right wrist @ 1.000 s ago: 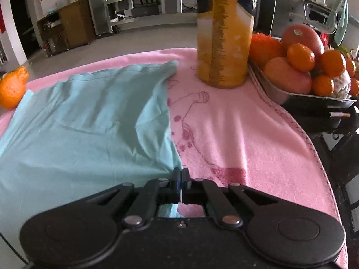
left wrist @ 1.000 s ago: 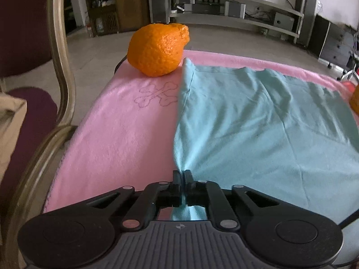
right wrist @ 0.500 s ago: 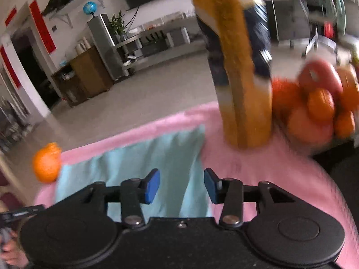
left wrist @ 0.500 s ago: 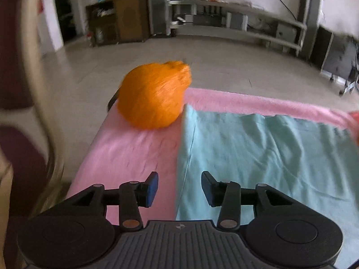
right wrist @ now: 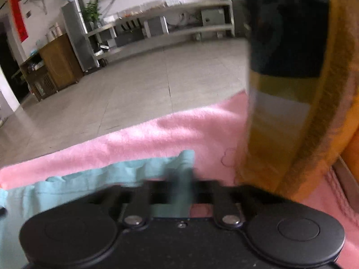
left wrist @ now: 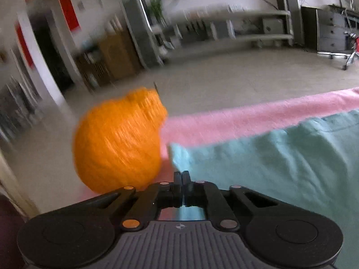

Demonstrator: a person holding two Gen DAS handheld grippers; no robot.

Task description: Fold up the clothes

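Pink towelling [left wrist: 224,125] covers the table, and on it the teal garment [left wrist: 280,163] lies spread in what looks like a first fold, so I judge the task roughly midway, with further folds left. Both tongs have just snapped closed at its far corners: the left gripper [left wrist: 182,176] seems to pinch the corner just beside the orange citrus fruit [left wrist: 116,141], and the right gripper [right wrist: 180,179], blurred, seems to pinch the corner [right wrist: 186,157] near the tall yellow bottle [right wrist: 280,112]. Beyond lie grey floor and shelving.

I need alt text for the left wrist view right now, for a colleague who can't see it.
The left gripper, jaws shut, sits at the near corner of a light blue garment spread on a pink towel. A large orange citrus fruit stands just left of it; the picture is motion-blurred.
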